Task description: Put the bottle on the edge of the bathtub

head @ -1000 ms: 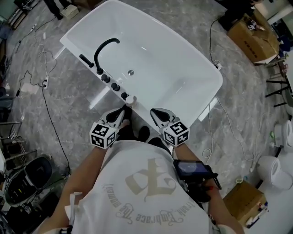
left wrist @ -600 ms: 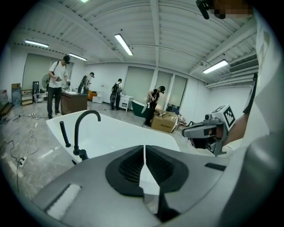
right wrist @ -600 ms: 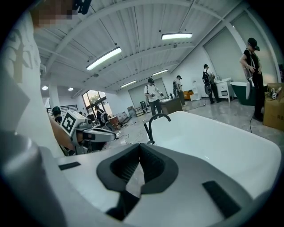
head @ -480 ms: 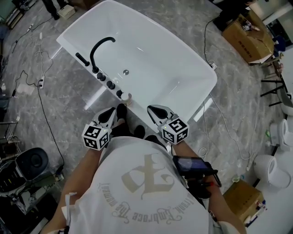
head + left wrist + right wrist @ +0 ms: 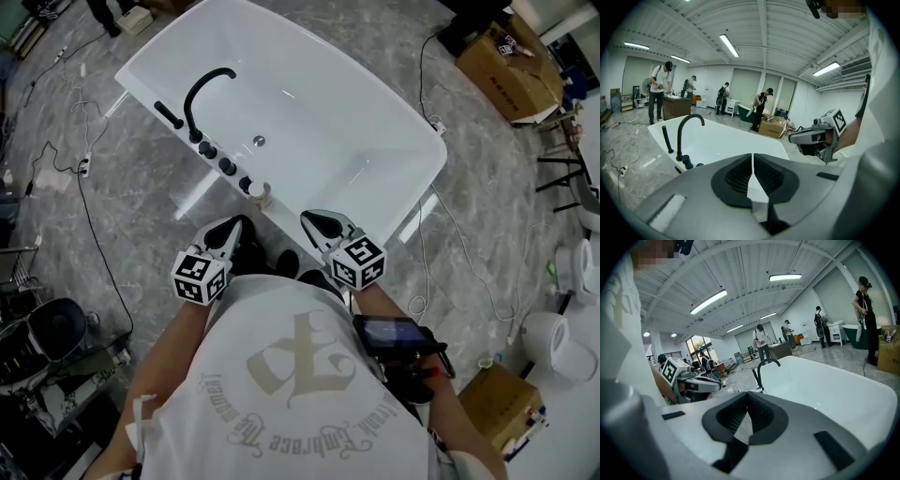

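a grey marbled floor [image 5: 141, 202] carries a white bathtub [image 5: 319, 103] in an open workshop, with people at work far off in both gripper views. the bottle [image 5: 261, 194], small with a pale cap, already stands upright on the tub's near edge, just beside the last of the black knobs [image 5: 227, 166] that run along from the black faucet [image 5: 208, 89]. the left claw [image 5: 236, 232] has its jaws pressed together on nothing, and the right claw [image 5: 319, 225] likewise shows its jaws meeting at the tips and bare between. both hang just short of the rim, near the bottle but apart from it.

by my reading the placing itself is done and the step in hand is clearing off. the next move calls for little: draw both claws away without brushing the bottle, which stands near the rim's lip and could tip into the tub or onto the floor.

cables [image 5: 94, 234] trail across the floor at left and a cardboard box [image 5: 511, 66] stands well off; neither is in the way.
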`<state>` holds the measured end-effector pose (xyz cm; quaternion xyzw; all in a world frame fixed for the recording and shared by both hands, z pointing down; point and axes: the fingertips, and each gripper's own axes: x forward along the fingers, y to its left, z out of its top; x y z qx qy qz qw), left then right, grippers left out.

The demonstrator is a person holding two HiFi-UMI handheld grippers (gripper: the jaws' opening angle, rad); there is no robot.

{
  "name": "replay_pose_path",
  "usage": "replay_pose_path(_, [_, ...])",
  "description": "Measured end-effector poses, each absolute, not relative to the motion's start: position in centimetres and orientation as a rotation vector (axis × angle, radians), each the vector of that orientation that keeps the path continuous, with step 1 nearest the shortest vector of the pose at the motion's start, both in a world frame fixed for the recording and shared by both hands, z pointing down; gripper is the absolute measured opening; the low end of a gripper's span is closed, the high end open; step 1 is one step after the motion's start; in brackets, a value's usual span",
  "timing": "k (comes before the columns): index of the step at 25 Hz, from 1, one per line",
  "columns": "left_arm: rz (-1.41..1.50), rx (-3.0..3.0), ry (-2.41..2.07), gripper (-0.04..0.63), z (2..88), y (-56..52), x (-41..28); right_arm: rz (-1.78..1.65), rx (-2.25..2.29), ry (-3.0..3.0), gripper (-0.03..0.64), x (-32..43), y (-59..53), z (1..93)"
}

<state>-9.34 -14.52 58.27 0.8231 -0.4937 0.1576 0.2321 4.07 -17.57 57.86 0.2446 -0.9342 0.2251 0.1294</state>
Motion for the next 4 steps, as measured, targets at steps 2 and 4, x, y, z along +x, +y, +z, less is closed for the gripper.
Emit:
replay_pose_path(2, [0.440, 2.261, -1.346, 0.017, 58.60, -14.40, -9.10, 0.660, 0.713, -2.709, 0.006, 4.15, -17.50, 58.09])
replay_pose_path(4, [0.447, 2.261, -1.330, 0.017, 59.02, -14.23, -8.68, 0.668, 0.717, -2.700, 0.006, 4.39, -17.33, 58.36])
